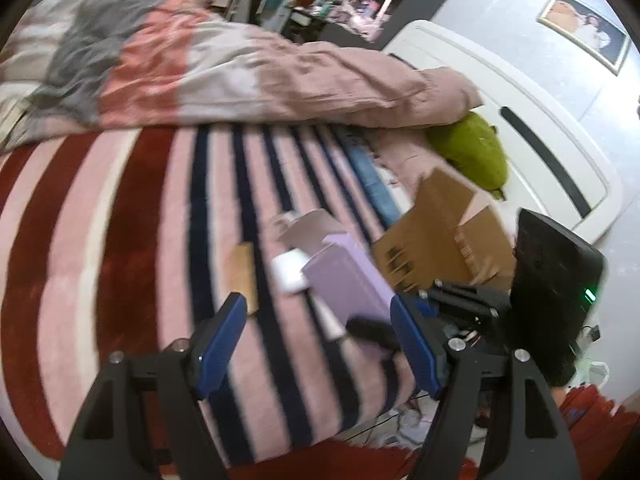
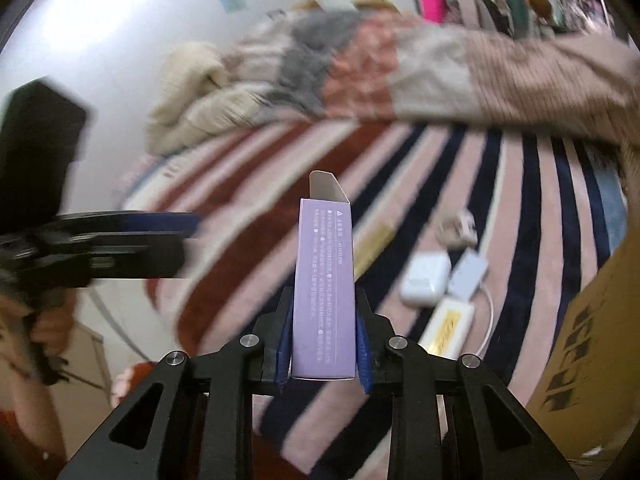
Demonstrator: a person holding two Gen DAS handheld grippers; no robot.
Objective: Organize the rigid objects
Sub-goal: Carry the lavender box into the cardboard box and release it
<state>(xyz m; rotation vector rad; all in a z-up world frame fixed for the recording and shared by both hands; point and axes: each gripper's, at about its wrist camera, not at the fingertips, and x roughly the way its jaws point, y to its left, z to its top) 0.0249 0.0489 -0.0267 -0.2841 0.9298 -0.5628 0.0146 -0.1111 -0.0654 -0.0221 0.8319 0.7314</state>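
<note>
While the tall purple cardboard box [image 2: 324, 292] is pinched between the blue pads of the right gripper [image 2: 323, 344], it is held up above the striped pink, red and dark blue blanket [image 2: 500, 184] on the bed. Its top flap stands open, and its long side points away from the camera. The jaws are pressed onto both of its narrow sides.

The left gripper [image 1: 316, 344] is spread wide with nothing between its pads — it is only held over the blanket. In its view the same purple box is seen just ahead, next to the big brown cardboard carton [image 1: 436, 240].

Some small things are left lying on the blanket: a white rounded earbud case [image 2: 426, 278], a flat pale blue box [image 2: 469, 272], and a long white box with a gold label [image 2: 446, 328] with a white cable beside it.

The step in hand seems to be the carrying of the purple box, most likely to the brown carton on the right. Next, the box would need to be swung over the carton's open top and kept steady — the grip should only be let go once the box is well inside.
</note>
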